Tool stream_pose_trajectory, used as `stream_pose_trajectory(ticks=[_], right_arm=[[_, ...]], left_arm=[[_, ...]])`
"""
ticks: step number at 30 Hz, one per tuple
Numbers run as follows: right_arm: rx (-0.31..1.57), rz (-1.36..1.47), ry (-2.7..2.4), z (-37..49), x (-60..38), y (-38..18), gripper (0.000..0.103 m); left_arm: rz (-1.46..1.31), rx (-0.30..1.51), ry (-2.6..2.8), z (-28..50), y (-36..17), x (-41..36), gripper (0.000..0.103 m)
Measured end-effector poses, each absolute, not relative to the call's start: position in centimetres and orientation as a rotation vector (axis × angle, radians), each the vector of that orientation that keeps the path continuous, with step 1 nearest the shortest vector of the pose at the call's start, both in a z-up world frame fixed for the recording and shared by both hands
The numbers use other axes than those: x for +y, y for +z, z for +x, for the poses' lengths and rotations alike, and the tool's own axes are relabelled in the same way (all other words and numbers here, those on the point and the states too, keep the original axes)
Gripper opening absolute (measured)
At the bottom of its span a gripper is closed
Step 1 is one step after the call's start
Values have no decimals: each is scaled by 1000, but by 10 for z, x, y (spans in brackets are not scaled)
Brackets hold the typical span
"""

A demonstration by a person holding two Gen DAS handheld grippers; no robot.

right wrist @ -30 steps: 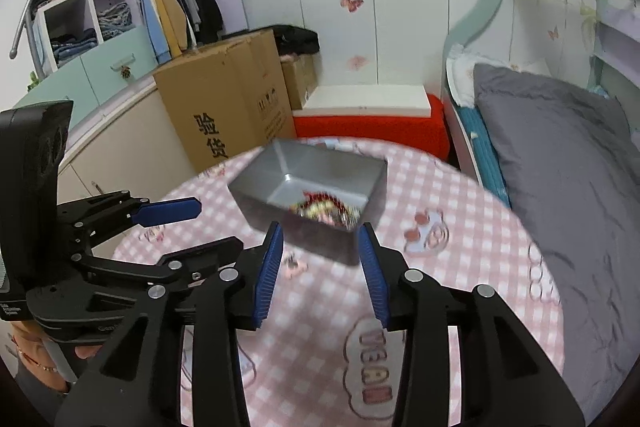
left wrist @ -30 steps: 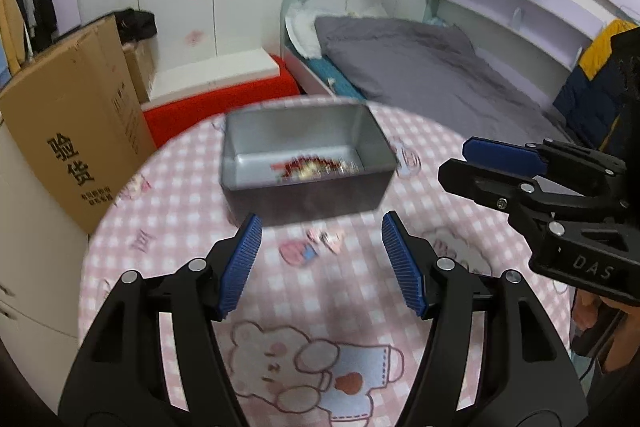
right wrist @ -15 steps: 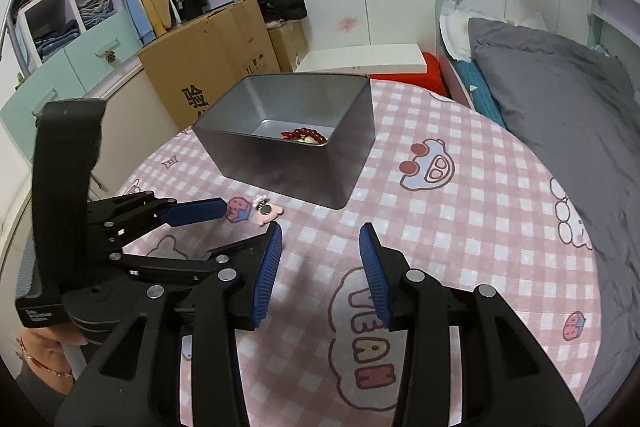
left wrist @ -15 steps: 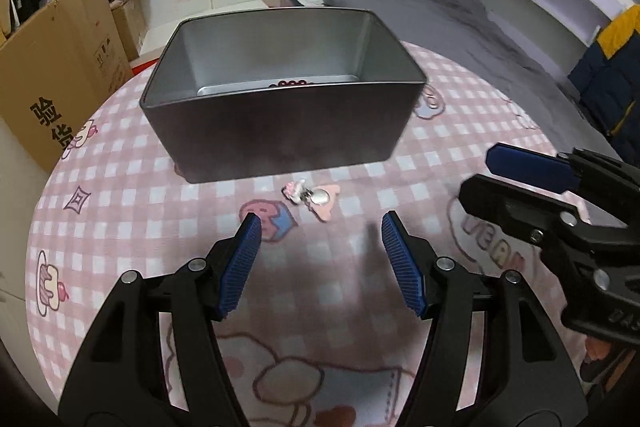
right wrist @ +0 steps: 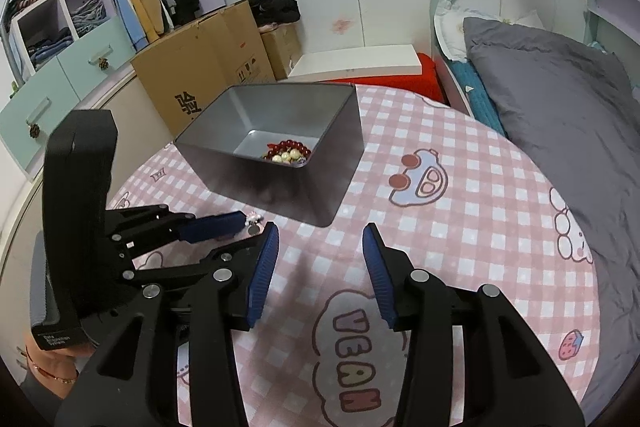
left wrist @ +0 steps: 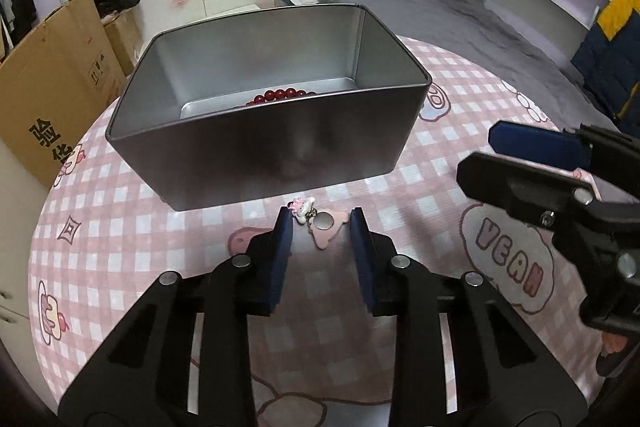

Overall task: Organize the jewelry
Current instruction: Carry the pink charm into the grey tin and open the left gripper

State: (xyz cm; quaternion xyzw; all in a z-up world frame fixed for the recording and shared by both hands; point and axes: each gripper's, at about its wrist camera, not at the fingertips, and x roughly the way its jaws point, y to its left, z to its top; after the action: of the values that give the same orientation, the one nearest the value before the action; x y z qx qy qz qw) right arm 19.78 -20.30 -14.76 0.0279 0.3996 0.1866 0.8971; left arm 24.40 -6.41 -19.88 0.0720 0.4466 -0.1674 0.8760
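The left gripper (left wrist: 321,217) sits low on the desk (left wrist: 440,211), fingers parted narrowly around the pink charm (left wrist: 322,223), at the grey tin's (left wrist: 280,155) 6 o'clock. The right gripper (right wrist: 318,241) hovers wide, gripping nothing, beads (right wrist: 288,153) inside the tin.

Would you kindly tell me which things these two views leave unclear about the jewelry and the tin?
- Left wrist view: the metal tin's near wall hides most of its contents; only red beads show.
- Right wrist view: the left gripper's finger covers most of the pink charm.
- Both views: the charm's details are too small to make out.
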Motion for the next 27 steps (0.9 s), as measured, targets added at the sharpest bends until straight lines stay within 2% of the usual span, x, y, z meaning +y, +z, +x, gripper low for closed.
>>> stream_pose_trajectory(ticks=[7, 16, 22, 25, 27], right_arm=[[807, 68, 372, 201, -202, -138, 42], [764, 102, 337, 217, -198, -122, 42], [778, 79, 308, 237, -189, -123, 42], [800, 52, 297, 246, -183, -128, 34], [812, 34, 291, 250, -180, -131, 24]], left_arm=[[91, 930, -380, 238, -191, -43, 25], [7, 787, -393, 215, -132, -1, 25], [9, 741, -360, 232, -111, 6, 25], [21, 743, -342, 247, -109, 3, 25], [35, 749, -338, 256, -110, 0, 25]])
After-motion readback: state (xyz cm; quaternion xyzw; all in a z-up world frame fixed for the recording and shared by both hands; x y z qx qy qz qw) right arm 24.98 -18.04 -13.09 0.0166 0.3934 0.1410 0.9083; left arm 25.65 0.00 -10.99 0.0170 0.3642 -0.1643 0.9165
